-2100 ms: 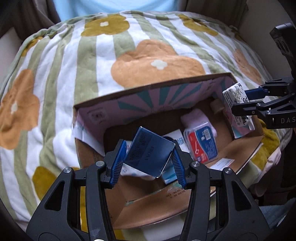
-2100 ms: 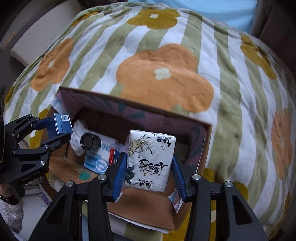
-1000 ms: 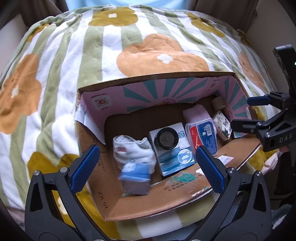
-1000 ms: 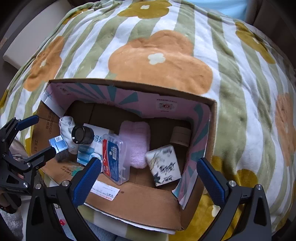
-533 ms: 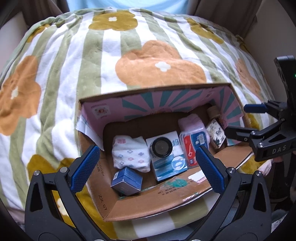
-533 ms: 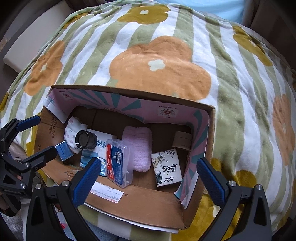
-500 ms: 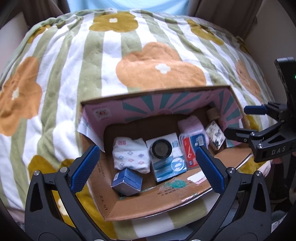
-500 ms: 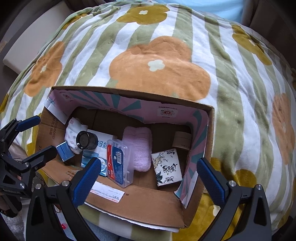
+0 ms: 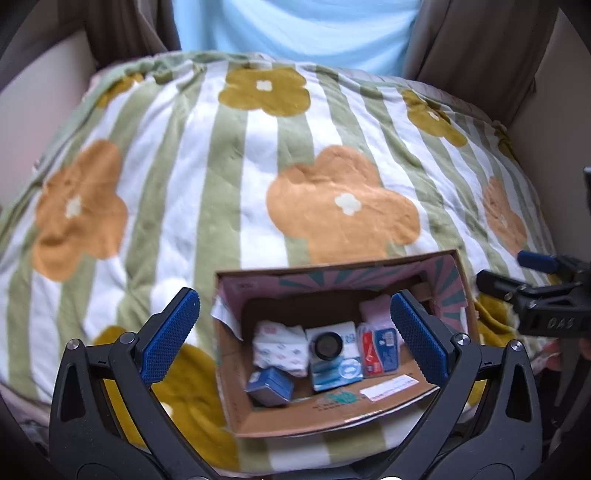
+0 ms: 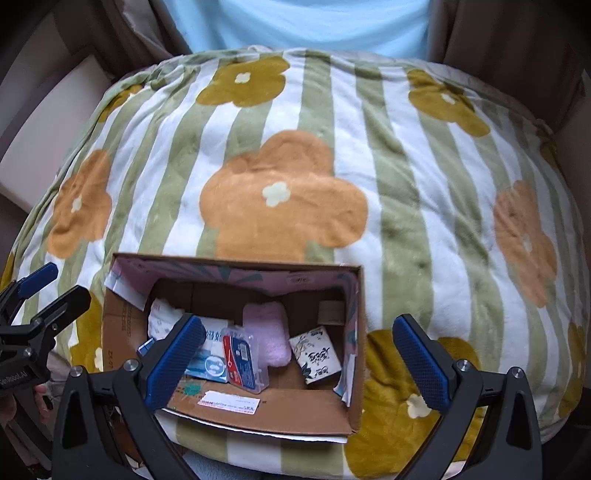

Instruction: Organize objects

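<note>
An open cardboard box sits on a flowered blanket; it also shows in the right wrist view. Inside lie a small blue box, a white patterned pack, a black-lidded jar on a blue-white carton, a clear case with red and blue card, a pink cloth and a black-and-white tissue pack. My left gripper is open and empty, well above the box. My right gripper is open and empty above the box.
The green-and-white striped blanket with orange and mustard flowers covers a rounded cushion. A light blue surface lies beyond it, with beige upholstery on both sides. A brown tape roll stands in the box's far right corner.
Both grippers let go of the blue box and the tissue pack, which now lie in the box. Both grippers have since pulled up and back, so the box looks smaller.
</note>
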`<state>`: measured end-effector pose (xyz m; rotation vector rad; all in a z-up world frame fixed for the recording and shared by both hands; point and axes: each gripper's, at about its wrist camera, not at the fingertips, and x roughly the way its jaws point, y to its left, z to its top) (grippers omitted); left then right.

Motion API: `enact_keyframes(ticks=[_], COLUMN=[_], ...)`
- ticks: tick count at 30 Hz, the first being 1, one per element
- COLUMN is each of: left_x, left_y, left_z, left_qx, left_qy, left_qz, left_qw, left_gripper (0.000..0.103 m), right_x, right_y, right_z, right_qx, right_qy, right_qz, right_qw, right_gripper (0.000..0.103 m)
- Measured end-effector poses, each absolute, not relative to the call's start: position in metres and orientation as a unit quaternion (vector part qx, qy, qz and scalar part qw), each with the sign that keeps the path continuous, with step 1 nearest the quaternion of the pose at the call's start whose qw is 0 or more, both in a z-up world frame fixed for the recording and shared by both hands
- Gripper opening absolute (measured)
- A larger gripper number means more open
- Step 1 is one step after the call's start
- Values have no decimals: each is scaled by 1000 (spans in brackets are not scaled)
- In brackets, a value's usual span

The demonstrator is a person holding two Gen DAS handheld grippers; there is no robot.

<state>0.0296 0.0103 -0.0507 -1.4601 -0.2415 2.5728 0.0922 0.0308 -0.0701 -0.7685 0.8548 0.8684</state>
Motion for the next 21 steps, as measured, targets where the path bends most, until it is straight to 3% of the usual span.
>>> enact_keyframes(ticks=[21], left_x=[16], left_y=[7], left_z=[-50], left_qx=[-478], left_qy=[-81], left_qz=[871], left_qw=[77], left_gripper=[103], right_x=[105], right_y=[31], right_z=[-54], right_qx=[-342], right_qy=[370], right_qz=[375], right_qw=[778], right_gripper=[103])
